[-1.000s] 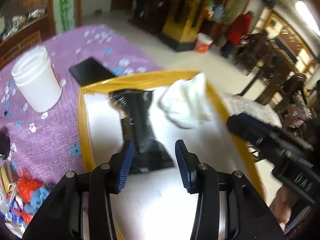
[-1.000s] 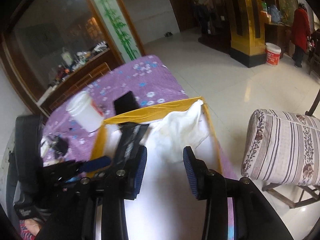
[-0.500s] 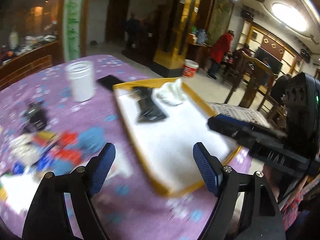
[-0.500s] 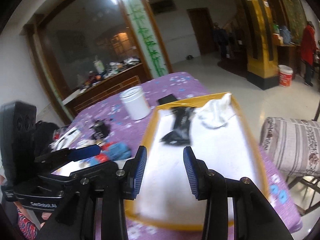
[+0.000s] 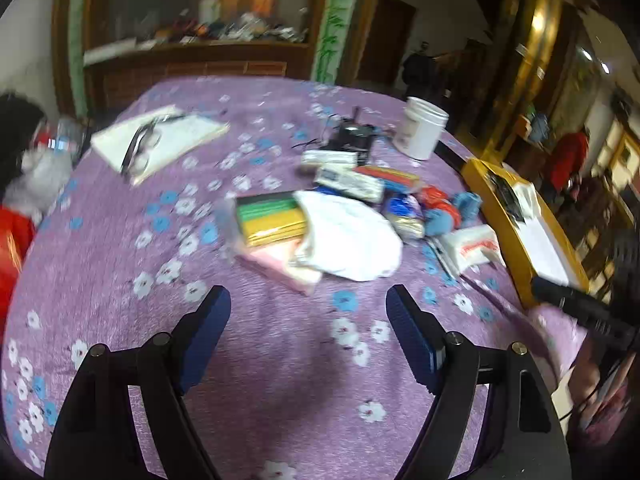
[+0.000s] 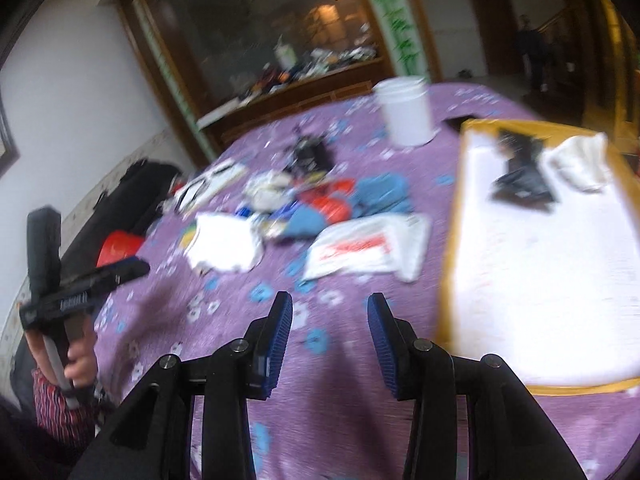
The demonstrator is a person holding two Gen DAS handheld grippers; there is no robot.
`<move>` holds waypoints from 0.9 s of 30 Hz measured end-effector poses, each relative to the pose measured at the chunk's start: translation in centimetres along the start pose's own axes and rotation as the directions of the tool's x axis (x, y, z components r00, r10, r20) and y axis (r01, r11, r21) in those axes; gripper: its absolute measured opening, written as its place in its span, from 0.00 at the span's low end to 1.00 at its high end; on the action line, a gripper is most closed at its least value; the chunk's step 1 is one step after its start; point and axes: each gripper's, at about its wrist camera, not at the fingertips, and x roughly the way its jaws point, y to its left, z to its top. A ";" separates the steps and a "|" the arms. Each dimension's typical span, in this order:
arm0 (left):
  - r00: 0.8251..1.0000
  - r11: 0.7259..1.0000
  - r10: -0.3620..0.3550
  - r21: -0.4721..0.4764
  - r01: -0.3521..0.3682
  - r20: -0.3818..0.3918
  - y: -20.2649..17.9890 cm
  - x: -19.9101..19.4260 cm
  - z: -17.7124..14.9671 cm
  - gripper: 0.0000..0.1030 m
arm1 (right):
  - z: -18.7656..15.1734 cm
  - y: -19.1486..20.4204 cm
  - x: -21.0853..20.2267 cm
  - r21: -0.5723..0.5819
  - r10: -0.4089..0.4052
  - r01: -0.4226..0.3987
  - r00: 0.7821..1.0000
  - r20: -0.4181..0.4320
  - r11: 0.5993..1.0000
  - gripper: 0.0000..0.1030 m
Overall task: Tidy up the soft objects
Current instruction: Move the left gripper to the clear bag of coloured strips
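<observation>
A pile of soft things lies mid-table on the purple flowered cloth: a white cloth (image 5: 352, 236), green and yellow sponges (image 5: 270, 216), a pink cloth (image 5: 280, 266), blue and red items (image 5: 444, 210) and a white printed bag (image 6: 368, 246). A yellow-rimmed tray (image 6: 450, 240) with a white liner holds a black cloth (image 6: 520, 172) and a white cloth (image 6: 580, 164). My left gripper (image 5: 308, 336) is open and empty, short of the pile. My right gripper (image 6: 330, 344) is open and empty, left of the tray.
A white tub (image 5: 422, 132) and a black gadget (image 5: 352, 138) stand behind the pile. A white pad with glasses (image 5: 160, 142) lies at the far left. A red object (image 5: 10, 252) sits at the left edge. The left gripper's handle (image 6: 80, 284) shows in the right wrist view.
Both grippers pulled back from the tray and swung left toward the pile. The left gripper let go of the black cloth on the tray and opened wide.
</observation>
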 end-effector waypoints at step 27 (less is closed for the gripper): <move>0.971 0.976 -0.166 -0.168 0.138 -0.171 3.0 8.7 6.5 0.77 | -1.7 -0.1 4.4 -0.011 0.003 -0.004 0.997 -0.083 1.000 0.39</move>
